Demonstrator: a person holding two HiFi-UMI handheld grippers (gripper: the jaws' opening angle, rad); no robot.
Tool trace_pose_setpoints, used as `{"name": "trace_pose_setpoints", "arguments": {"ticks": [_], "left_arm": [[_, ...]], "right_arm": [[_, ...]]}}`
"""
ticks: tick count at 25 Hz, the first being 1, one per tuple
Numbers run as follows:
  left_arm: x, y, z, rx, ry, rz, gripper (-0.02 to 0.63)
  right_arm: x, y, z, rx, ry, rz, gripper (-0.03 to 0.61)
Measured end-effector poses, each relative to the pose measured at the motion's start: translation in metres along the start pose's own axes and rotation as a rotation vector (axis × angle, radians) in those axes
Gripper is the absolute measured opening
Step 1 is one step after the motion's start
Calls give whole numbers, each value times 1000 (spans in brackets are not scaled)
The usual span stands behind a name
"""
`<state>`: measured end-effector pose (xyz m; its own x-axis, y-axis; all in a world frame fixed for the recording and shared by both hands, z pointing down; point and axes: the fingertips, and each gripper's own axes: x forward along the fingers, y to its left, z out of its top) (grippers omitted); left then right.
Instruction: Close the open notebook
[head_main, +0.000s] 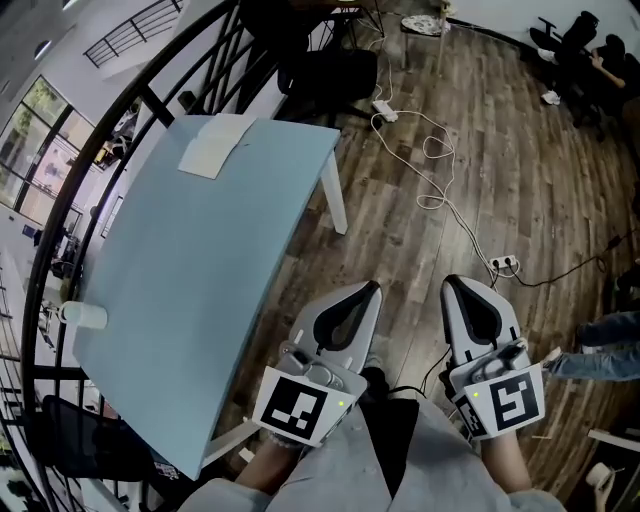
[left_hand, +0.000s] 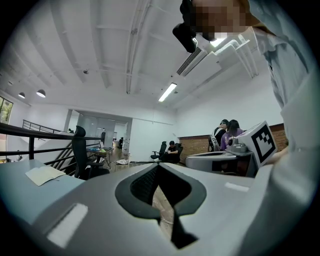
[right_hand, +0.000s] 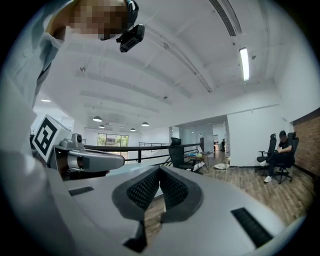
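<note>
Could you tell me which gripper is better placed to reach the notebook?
Left, probably: the left gripper sits beside the table that bears the notebook, while the right gripper hangs farther out over the floor. Both are shut, well short of it.

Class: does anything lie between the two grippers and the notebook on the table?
Nothing visible does. Only floor and bare table separate the left gripper and right gripper from the notebook; a white cylinder sits aside.

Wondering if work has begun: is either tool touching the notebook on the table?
No: both the left gripper and right gripper hang over the floor, far from the notebook.
</note>
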<state>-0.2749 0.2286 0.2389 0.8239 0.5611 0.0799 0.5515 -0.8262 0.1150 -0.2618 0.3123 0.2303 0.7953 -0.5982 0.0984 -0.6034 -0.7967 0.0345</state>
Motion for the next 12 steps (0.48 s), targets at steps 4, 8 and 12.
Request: {"name": "trace_pose_setpoints", "arguments": {"ticks": [4,8,12], "left_arm": [[16,13,0,0,4,-16,5],[27,19,1,8,0,-23,5],[30,27,-2,23,2,-24,5]], "right_arm": [[10,-14,-2,-4,7,-32,2],[16,-24,-3,-3,5,-51,2],[23,-23,-6,-2,10,-51,2]]}}
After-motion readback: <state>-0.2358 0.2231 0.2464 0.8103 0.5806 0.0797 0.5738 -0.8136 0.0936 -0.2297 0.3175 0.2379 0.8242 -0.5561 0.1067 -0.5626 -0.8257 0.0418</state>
